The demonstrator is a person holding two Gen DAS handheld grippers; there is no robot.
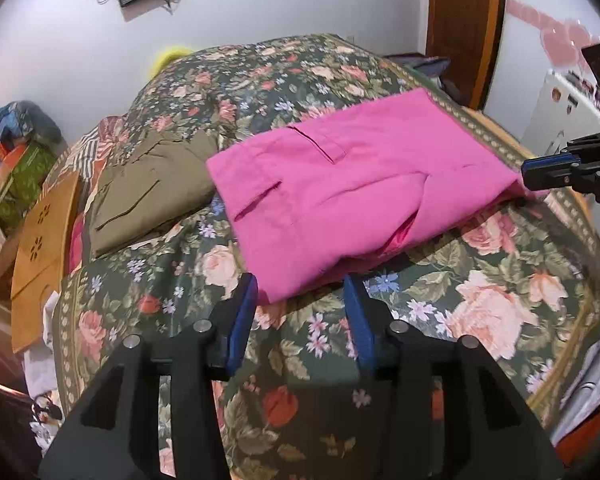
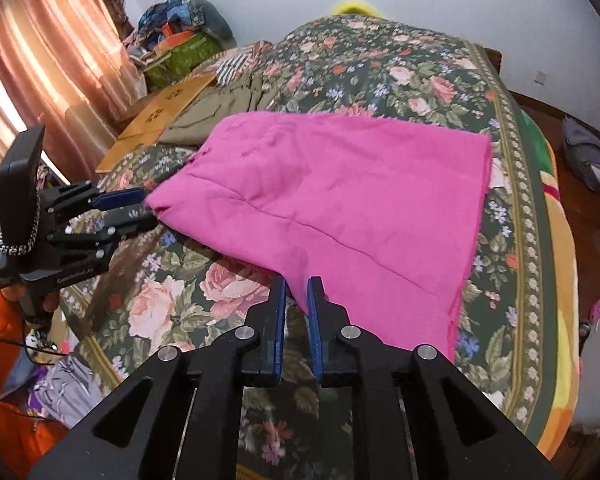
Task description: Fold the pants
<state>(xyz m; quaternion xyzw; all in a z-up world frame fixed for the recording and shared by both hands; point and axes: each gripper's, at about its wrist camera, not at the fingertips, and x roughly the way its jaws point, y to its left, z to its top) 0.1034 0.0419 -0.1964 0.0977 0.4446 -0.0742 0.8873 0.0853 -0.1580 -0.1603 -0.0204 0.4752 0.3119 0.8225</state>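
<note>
Left wrist view: the pink pants (image 1: 340,188) lie folded in a thick bundle on the flowered bedspread (image 1: 480,288), with a folded olive garment (image 1: 148,192) touching their left side. The risk I see here is that the bundle is loose at its near edge, where an inner layer bulges out; a nudge or an uneven tug from either side could let the layers slide and spoil the fold. The left gripper (image 1: 300,304) has its blue pads apart, with the near corner of the pants just at the gap between them, and no pad presses on the cloth, so that side of the pants is unheld. The right gripper (image 1: 534,172) sits at the far right corner of the pants, its tips against the cloth.

Right wrist view: the pants (image 2: 340,200) spread across the bedspread (image 2: 420,76), their frayed right edge running toward the bed's border. With only one corner gripped, any lift or pull from here would, I judge, drag the top layer off the rest rather than move the bundle whole. The right gripper (image 2: 297,292) has its pads drawn nearly together, pinching the near corner of the pants. The left gripper (image 2: 146,206), to the left of the pants, has its pads spread, at the cloth's edge but not clamped on it.
</note>
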